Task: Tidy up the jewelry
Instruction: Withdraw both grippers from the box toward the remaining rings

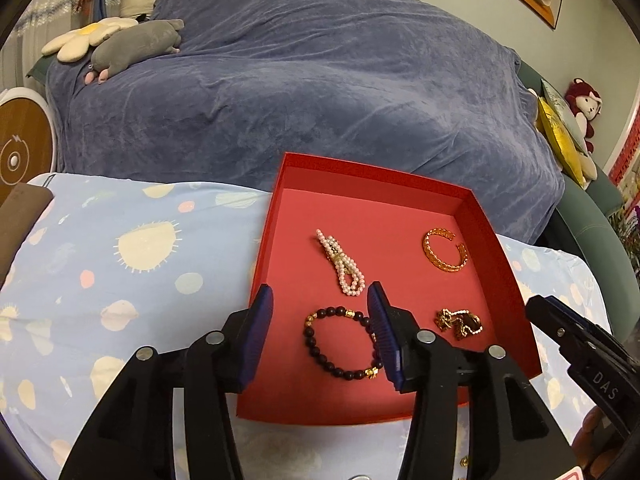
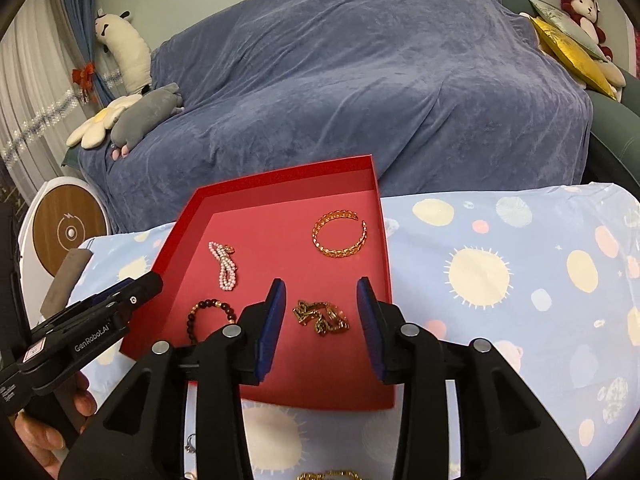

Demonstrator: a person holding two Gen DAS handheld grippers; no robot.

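A red tray (image 1: 472, 208) (image 2: 276, 184) lies on the patterned cloth. In it are a pearl piece (image 1: 342, 262) (image 2: 225, 266), a gold open bangle (image 1: 444, 250) (image 2: 340, 238), a dark bead bracelet (image 1: 316, 344) (image 2: 200, 310) and a crumpled gold chain (image 1: 460, 322) (image 2: 322, 316). My left gripper (image 1: 320, 300) is open and empty above the bead bracelet. My right gripper (image 2: 322, 288) is open and empty above the gold chain. Each gripper shows in the other's view: the right one (image 1: 560, 328) and the left one (image 2: 132, 296).
A sofa under a blue throw (image 1: 320, 80) stands behind the table. Plush toys (image 1: 136, 44) lie on its left and cushions (image 2: 568, 44) on its right. More gold jewelry (image 2: 332, 474) lies on the cloth at the near edge. A round white device (image 2: 68, 232) stands at left.
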